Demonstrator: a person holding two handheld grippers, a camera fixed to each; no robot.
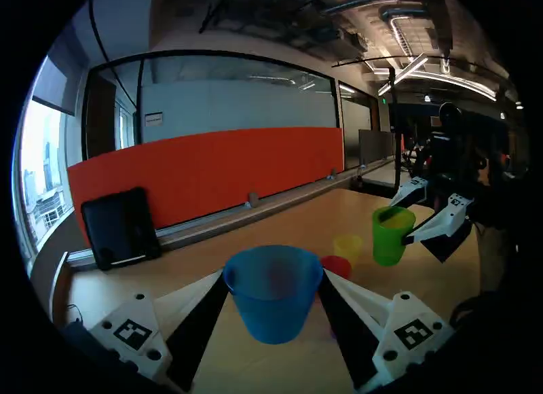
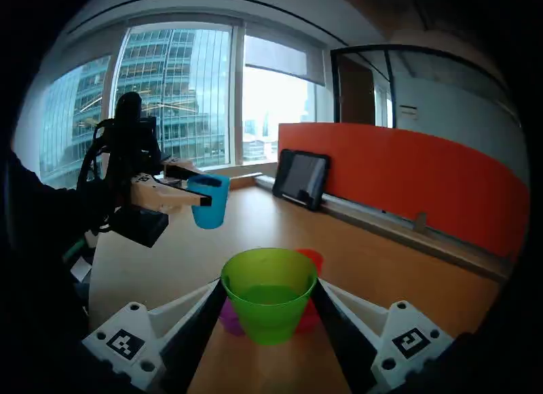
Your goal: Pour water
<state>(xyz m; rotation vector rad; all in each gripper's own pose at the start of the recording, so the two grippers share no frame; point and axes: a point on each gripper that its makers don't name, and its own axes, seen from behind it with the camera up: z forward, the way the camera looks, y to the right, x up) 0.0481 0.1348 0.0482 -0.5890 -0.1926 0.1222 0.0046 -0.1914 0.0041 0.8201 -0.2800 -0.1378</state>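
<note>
My left gripper [image 1: 273, 289] is shut on a blue cup [image 1: 273, 292], held upright above the wooden table [image 1: 271, 224]. From the right gripper view the same blue cup [image 2: 208, 200] hangs at the left, pinched by that gripper's white fingers [image 2: 170, 195]. My right gripper [image 2: 269, 302] is shut on a green cup [image 2: 269, 292] that stands upright and has liquid in its bottom. In the left gripper view the green cup [image 1: 391, 234] is at the right, clamped by the right gripper [image 1: 427, 214]. The two cups are apart.
A yellow cup [image 1: 349, 247] and a red cup [image 1: 336, 264] stand on the table between the held cups. A purple cup [image 2: 229, 318] peeks out behind the green one. A dark tablet [image 2: 302, 177] leans against the orange partition [image 2: 407, 170].
</note>
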